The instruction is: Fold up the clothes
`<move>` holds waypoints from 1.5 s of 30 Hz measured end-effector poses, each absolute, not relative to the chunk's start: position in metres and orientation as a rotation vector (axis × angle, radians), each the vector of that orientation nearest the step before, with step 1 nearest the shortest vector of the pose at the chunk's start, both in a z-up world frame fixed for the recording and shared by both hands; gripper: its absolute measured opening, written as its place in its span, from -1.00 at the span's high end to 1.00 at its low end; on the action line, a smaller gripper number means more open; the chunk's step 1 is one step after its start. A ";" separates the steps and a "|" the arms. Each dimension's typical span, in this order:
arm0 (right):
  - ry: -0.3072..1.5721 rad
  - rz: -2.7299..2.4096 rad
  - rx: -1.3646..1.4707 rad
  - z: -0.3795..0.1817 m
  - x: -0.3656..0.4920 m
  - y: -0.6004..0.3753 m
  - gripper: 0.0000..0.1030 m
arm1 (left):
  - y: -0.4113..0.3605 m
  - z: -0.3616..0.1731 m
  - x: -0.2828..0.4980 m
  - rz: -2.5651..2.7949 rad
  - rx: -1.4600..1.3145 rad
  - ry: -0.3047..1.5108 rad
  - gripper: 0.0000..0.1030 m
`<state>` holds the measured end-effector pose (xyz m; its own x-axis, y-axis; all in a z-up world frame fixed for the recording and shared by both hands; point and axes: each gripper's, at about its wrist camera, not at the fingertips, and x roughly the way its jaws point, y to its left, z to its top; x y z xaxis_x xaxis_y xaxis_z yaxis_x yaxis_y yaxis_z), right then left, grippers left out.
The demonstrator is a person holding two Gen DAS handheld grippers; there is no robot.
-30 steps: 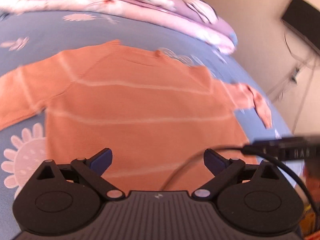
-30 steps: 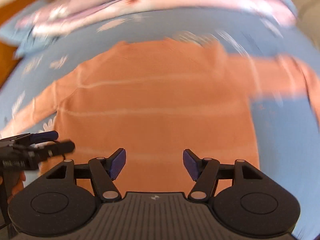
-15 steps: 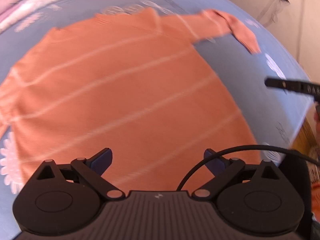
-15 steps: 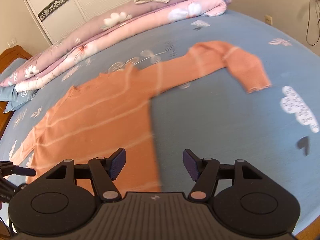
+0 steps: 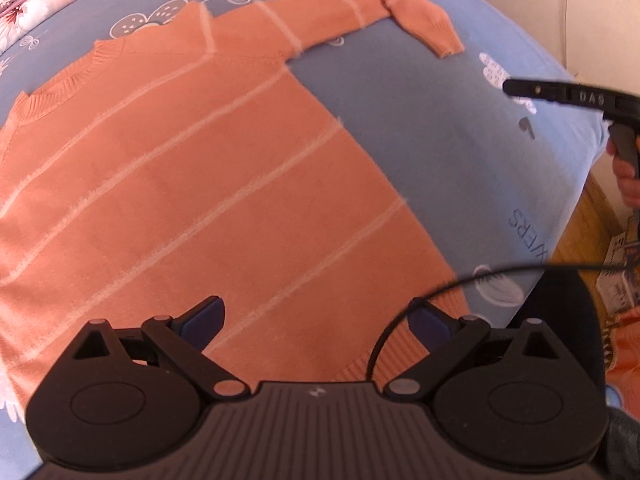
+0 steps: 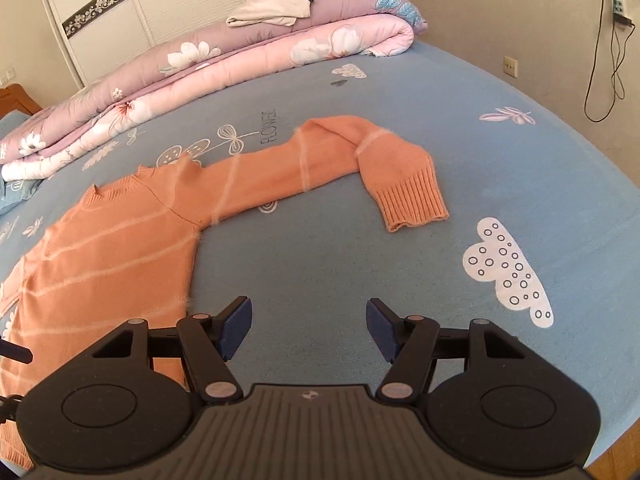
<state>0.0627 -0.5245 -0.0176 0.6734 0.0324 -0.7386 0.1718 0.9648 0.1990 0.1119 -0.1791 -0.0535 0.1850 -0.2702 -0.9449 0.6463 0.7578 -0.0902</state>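
An orange sweater [image 5: 192,184] with thin pale stripes lies flat on the blue bed sheet [image 5: 440,140]. My left gripper [image 5: 316,320] hangs open above its lower right hem, nothing between the fingers. The sweater's right sleeve [image 6: 304,160] stretches out and bends back at the ribbed cuff [image 6: 412,200]. My right gripper [image 6: 308,326] is open over bare sheet, just right of the sweater body [image 6: 100,264] and short of the cuff. The right gripper's body [image 5: 580,98] shows at the right edge of the left wrist view, held by a hand [image 5: 628,184].
Rolled pink and purple quilts [image 6: 208,68] lie along the far side of the bed, with a pale garment [image 6: 272,10] on top. A wardrobe [image 6: 140,4] stands behind. The bed edge and wooden floor [image 5: 600,216] lie to the right, with a box [image 5: 616,276] there.
Both grippers have swung to the right across the sweater. The left now sits over the lower right hem; the right has left the sweater body and faces the right sleeve over bare sheet.
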 end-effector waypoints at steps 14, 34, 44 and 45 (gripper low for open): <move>0.837 -0.126 0.222 -0.024 0.073 -0.536 -0.33 | -0.156 -0.015 0.105 -0.754 0.288 1.209 -0.89; 0.884 0.011 -0.331 -0.070 0.197 -0.547 0.43 | -0.193 -0.132 0.177 -0.449 0.173 1.170 -0.89; 0.934 -0.088 -0.520 -0.084 0.223 -0.539 0.83 | -0.199 -0.134 0.169 -0.497 0.273 1.132 -0.96; 0.914 -0.116 -0.520 -0.077 0.225 -0.542 0.83 | -0.198 -0.134 0.169 -0.493 0.262 1.131 -0.96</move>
<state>0.2254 -0.5420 -0.0771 0.6140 -0.3115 -0.7252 -0.1212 0.8707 -0.4766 0.1690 -0.1981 -0.1337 0.3343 -0.2422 -0.9108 0.5016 0.8639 -0.0456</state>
